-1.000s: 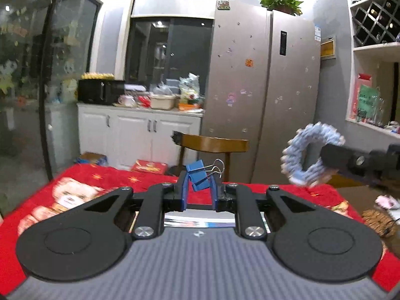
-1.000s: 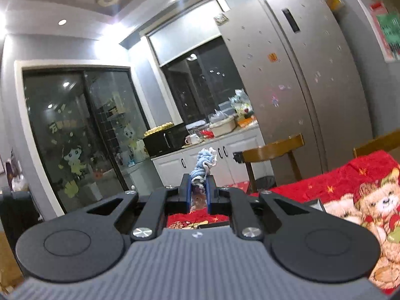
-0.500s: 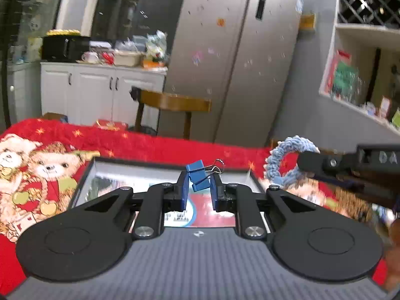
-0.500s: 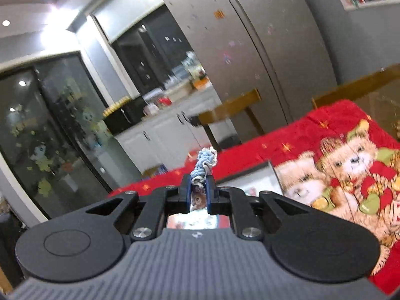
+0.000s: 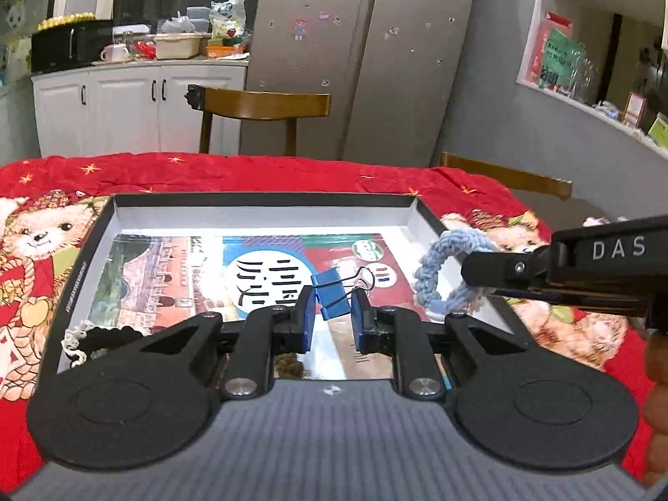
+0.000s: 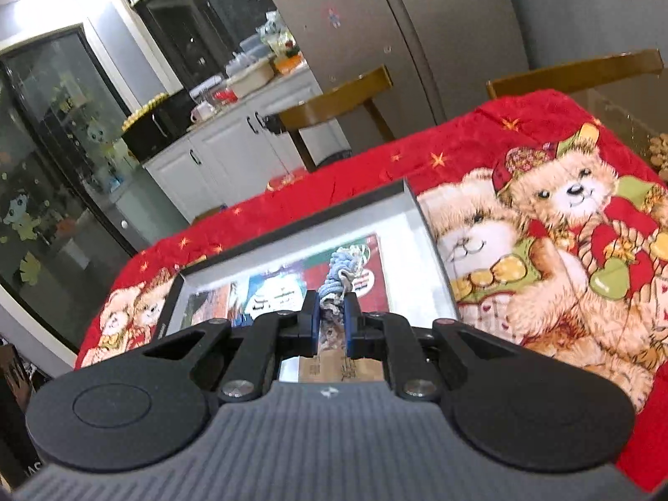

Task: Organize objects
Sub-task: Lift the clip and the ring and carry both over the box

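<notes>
Both hands hang over the shallow box (image 5: 421, 217) on the red bear-print table (image 5: 250, 171), each carrying something. The left gripper (image 5: 330, 313) has its fingers pinching a blue binder clip (image 5: 332, 294), gripped low on its body so the wire handles poke up and to the right. The right gripper (image 6: 332, 321) has its fingers pressed onto a pale blue braided ring (image 6: 340, 269); from the left camera that ring (image 5: 449, 275) dangles over the box's right side, just inside the right wall.

Already lying in the box are a colourful printed sheet (image 5: 167, 267) across the floor and a dark crocheted piece with a white edge (image 5: 96, 340) at the near left corner.

The risks, as I judge them: the clip is held on a slanted face, so it could twist or squirt out if the pinch eases unevenly, and bounce off the glossy sheet. The ring is floppy and sits close to the right wall, so a release there might leave it draped over the rim or snagged on a finger. The two grippers are also near each other, and lowering together could knock them.
</notes>
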`<action>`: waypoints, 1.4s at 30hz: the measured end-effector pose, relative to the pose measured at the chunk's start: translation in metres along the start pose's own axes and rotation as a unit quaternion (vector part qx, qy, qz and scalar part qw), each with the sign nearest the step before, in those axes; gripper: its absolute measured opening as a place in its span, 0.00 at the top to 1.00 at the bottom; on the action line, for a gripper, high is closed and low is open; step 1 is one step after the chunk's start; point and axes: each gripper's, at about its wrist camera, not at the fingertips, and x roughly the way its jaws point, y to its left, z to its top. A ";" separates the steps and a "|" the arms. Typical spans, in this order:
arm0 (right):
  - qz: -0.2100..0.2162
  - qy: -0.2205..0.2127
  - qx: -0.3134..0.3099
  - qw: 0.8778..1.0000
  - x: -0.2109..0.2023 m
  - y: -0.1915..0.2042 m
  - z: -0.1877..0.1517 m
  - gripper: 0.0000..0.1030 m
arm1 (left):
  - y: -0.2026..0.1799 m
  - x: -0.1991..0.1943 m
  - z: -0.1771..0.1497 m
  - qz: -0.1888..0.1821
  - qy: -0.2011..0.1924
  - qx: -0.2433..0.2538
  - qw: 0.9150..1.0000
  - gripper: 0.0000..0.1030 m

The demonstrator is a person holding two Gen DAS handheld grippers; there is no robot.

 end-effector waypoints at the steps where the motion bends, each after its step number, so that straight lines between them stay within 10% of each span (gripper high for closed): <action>1: -0.001 0.004 0.000 1.000 0.001 0.000 -0.002 0.87 | 0.000 0.003 0.000 0.002 0.003 0.004 1.000 0.79; 42: 0.004 0.034 -0.007 0.999 0.023 0.003 -0.014 0.86 | 0.017 0.034 -0.014 -0.019 0.065 -0.040 0.997 0.79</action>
